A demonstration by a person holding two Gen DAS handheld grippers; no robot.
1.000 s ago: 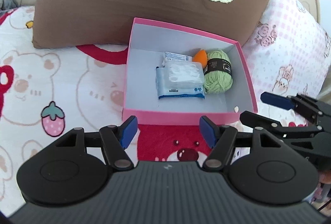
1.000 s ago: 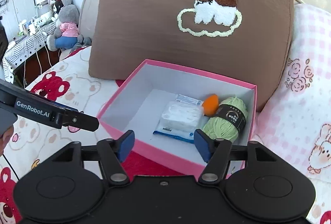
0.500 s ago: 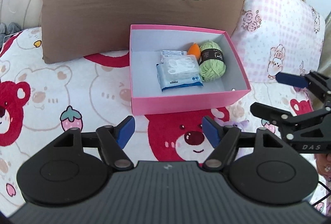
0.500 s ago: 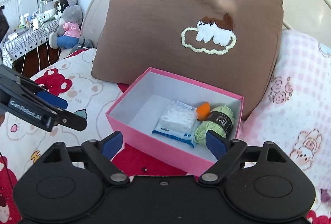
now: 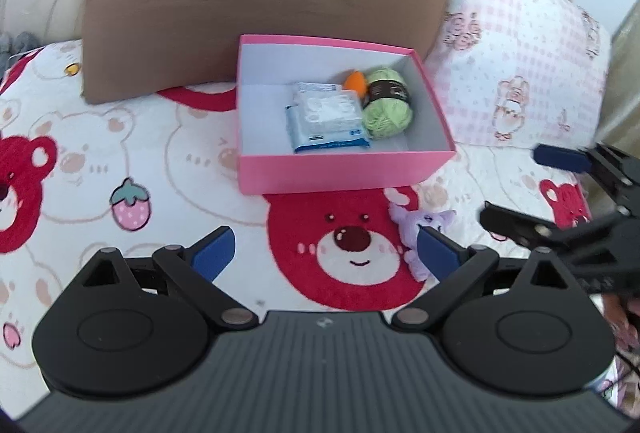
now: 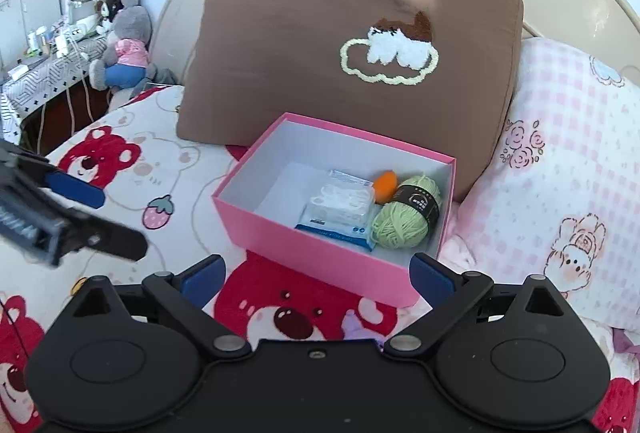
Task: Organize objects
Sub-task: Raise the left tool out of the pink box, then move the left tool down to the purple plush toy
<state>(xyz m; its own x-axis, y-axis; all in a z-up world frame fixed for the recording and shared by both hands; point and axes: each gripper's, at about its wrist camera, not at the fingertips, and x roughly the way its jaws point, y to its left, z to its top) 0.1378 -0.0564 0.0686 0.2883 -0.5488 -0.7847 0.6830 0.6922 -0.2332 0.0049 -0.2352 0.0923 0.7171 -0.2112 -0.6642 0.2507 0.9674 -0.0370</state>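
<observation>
Sitting on the bed (image 5: 100, 121), the pink box (image 5: 344, 169) holds green yarn (image 5: 387, 109), a wipes packet (image 5: 326, 121) and an orange item (image 5: 356, 81). Only the left view shows the purple toy (image 5: 420, 229); only the right shows plush dolls (image 6: 122, 41). The left hand-held gripper (image 5: 326, 253) and right hand-held gripper (image 6: 318, 275) angle downward near the box, jaws opening, nothing between them.

An open pink box (image 5: 344, 169) with a white inside sits on the bed, its far side against a brown pillow. Inside (all towards its right end) lie a clear wipes packet (image 5: 326, 121), a green yarn ball (image 5: 387, 108) with a dark band, and a small orange thing (image 5: 356, 81). A small purple plush toy (image 5: 420, 233) lies on the bedsheet just outside the box's near corner.
</observation>
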